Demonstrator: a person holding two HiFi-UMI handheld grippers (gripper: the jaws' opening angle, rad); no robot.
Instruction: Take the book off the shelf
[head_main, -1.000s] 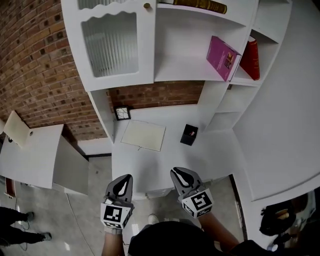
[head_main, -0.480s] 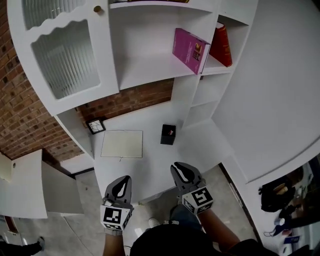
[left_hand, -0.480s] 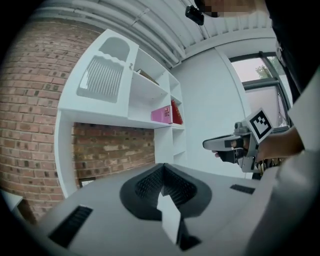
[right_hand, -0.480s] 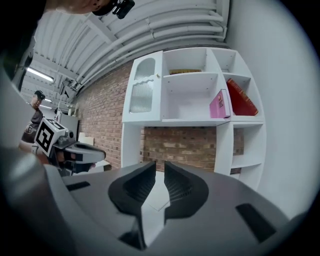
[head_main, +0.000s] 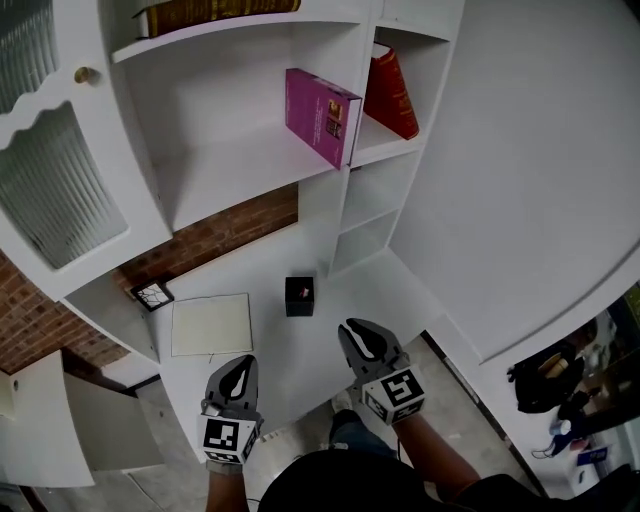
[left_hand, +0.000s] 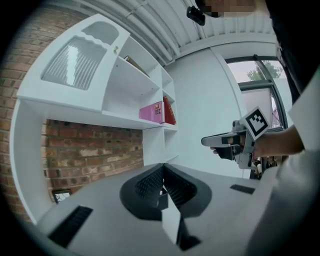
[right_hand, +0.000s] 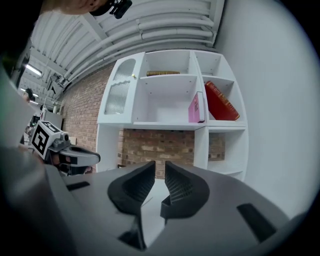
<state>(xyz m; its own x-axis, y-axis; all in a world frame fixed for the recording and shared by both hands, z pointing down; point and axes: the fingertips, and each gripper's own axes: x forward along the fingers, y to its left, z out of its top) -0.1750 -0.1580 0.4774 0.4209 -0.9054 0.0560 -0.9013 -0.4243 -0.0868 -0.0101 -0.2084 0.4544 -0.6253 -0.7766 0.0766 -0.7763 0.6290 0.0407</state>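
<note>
Pink book (head_main: 322, 115) upright on shelf (head_main: 240, 172) (cover print illegible); left gripper (head_main: 238, 364) and right gripper (head_main: 359, 332) empty, jaws together

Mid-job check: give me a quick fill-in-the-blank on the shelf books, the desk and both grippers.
In the head view, the upright pink book stands to the ____ of the leaning red book.
The brown book on the shelf above lies ____.
On the white desk, the small black box sits to the ____ of the cream notebook.
The left gripper and right gripper are shut and hold ____.
Missing words: left; flat; right; nothing.
</note>
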